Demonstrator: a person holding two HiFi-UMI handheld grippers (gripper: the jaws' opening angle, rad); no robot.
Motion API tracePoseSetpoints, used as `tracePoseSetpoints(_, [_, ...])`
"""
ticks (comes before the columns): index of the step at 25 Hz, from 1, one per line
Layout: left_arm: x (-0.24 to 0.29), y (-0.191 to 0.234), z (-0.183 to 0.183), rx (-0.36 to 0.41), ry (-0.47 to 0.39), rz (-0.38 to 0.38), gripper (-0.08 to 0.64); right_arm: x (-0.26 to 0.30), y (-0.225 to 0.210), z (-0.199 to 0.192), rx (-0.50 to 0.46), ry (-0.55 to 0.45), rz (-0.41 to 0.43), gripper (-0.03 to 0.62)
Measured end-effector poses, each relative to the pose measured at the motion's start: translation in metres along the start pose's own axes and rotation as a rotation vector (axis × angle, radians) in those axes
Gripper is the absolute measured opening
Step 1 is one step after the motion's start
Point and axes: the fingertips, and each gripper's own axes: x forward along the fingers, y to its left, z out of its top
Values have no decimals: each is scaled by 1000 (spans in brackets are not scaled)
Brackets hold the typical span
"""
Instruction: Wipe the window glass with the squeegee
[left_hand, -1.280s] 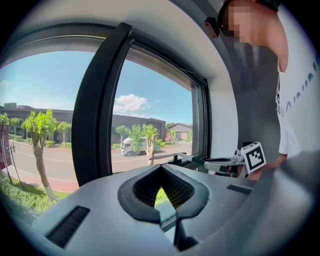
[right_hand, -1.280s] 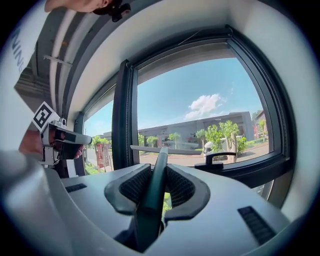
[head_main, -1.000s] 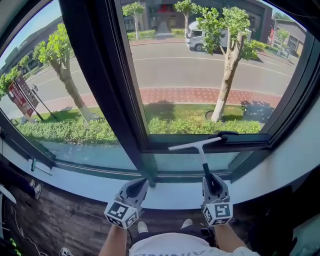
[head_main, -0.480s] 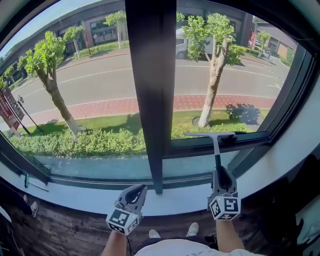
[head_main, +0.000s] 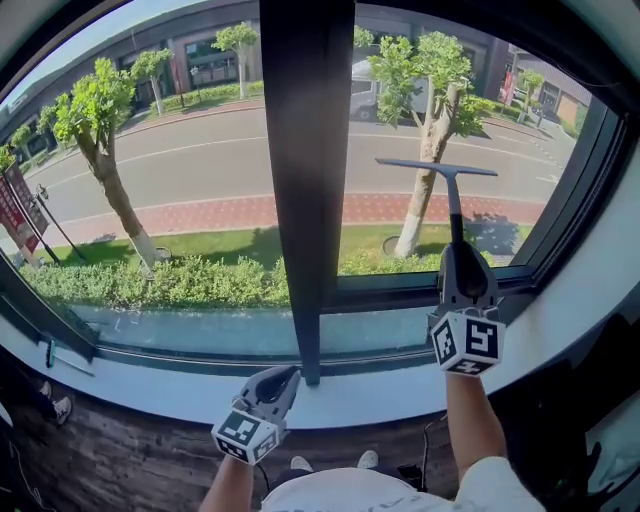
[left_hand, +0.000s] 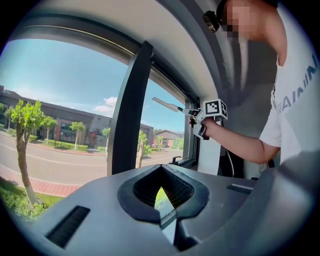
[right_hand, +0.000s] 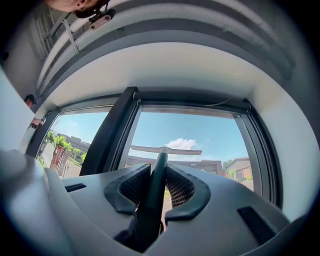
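Window glass (head_main: 520, 130) of the right-hand pane, bounded on its left by the dark frame post (head_main: 305, 150) and below by the pale sill (head_main: 150, 388). Squeegee (head_main: 452, 200) stands upright before this pane, its blade level, well above the bottom edge and about midway between the side edges; whether the blade touches the glass cannot be told. Right gripper (head_main: 462, 262) has its jaws clamped on the lower part of the dark handle, the shaft running up between the pads (right_hand: 176, 186) to the crossbar. Left gripper (head_main: 283, 376) hangs low by the sill near the foot of the post, jaws drawn together on nothing.

Judgement: the tool looks light and stiff, with a thin blade edge likely pliable. The smooth round handle may twist in the jaws under pressure, so a firm hold low on the handle suits it, blade kept flat to the pane.
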Motion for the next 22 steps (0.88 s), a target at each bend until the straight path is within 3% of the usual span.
tracePoseSetpoints(5, [7,-23,5,-29,-18,-37,15,69,-13,82,36,-97,1,98])
tracePoseSetpoints(10, [5,-30,7,-27,-20,-25,15,111,-17,134,-2,-155,-46,98])
tracePoseSetpoints(15, [2,-34,9,-14,-18,-28,15,130,-1,169,-27,-198,-25,98])
tracePoseSetpoints(22, [-2,-30,11,-11,-20,-26,15,156,13,189,-51,-193,-23,98])
